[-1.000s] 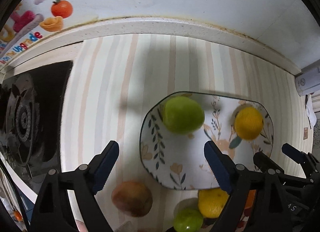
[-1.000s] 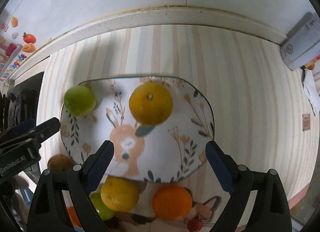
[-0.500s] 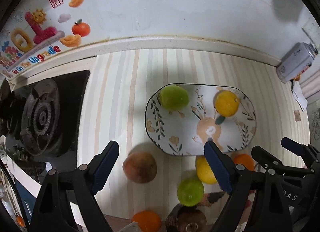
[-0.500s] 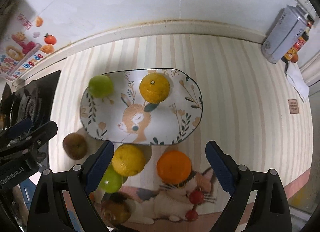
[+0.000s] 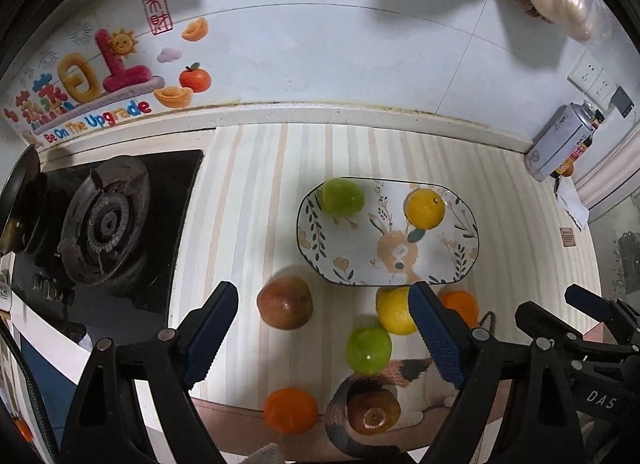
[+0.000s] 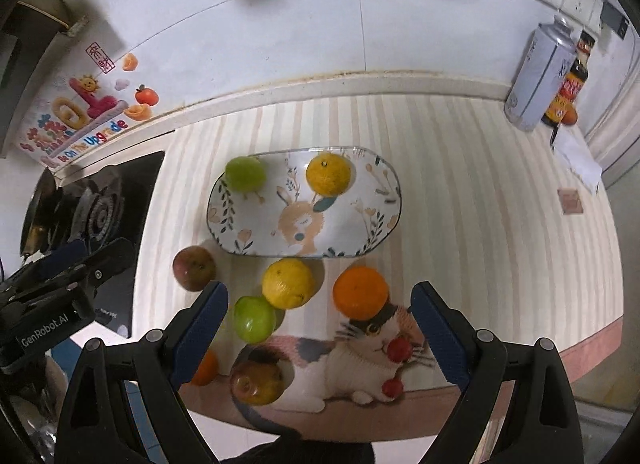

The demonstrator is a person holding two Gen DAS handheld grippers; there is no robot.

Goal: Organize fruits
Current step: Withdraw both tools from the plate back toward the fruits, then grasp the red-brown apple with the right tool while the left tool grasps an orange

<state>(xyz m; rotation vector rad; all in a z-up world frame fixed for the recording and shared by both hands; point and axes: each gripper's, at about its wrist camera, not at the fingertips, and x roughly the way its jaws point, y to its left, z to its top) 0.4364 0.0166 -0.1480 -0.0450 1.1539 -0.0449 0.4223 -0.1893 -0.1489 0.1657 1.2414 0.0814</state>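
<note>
Plate [image 6: 372, 238] sits mid-counter, stove [image 6: 100, 216] to its left, spray can [image 6: 536, 80] far right by the wall. On plate: apple [image 6: 245, 173] at left end, citrus [image 6: 329, 175] to its right. Just in front of plate, left to right: apple [image 6: 194, 267], lemon [image 6: 287, 283], orange [image 6: 361, 295]. Another apple [image 6: 253, 319] touches lemon's front-left. Nearest the counter edge: fruit [image 6: 258, 382], with orange [image 5: 291, 410] to its left.

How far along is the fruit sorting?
Done: a green fruit and a yellow citrus lie on the plate. In hand: nothing; left gripper and right gripper are open. Left: six fruits on the mat, including the orange and lemon.
</note>
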